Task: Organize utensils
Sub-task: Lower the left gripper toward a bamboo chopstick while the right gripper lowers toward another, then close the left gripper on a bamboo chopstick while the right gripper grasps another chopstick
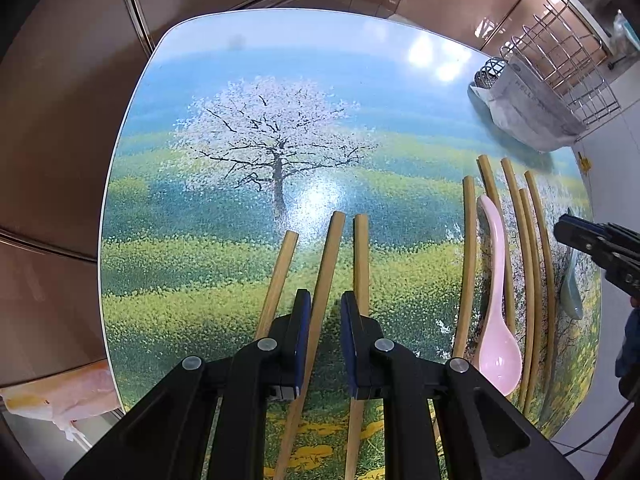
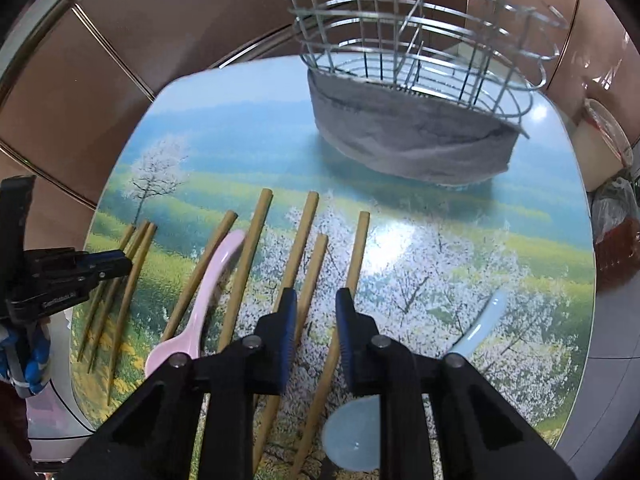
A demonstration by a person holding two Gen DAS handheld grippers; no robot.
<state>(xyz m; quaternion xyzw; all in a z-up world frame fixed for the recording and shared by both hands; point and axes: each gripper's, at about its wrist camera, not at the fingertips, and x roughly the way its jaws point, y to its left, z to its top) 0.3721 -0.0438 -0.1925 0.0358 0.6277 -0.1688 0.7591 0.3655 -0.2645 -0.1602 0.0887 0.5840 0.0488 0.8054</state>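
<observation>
The bench [image 1: 248, 80] carries a printed landscape with a blossoming tree. The left tongs [image 1: 325, 304] point steeply down over three bamboo chopsticks [image 1: 334, 248] near the bench's near edge. The middle chopstick runs between the blue pads [image 1: 303, 320]; the gap is narrow, but pad contact cannot be confirmed. The lower ends of all three are hidden under the tongs' body.

The right tongs [image 2: 316, 300] stand over a second group of chopsticks [image 2: 308, 240]. One chopstick passes between the narrowly set jaws; whether the pads press on it cannot be told.

A pink spoon [image 2: 208, 292] lies among these chopsticks, its handle blurred. A pale blue spoon [image 2: 476, 328] lies toward the right edge, its middle covered by the tongs' right finger.

The wire utensil rack [image 2: 416, 32] stands at the far edge, its base wrapped in grey cloth [image 2: 400, 140]; its top is cut off.
</observation>
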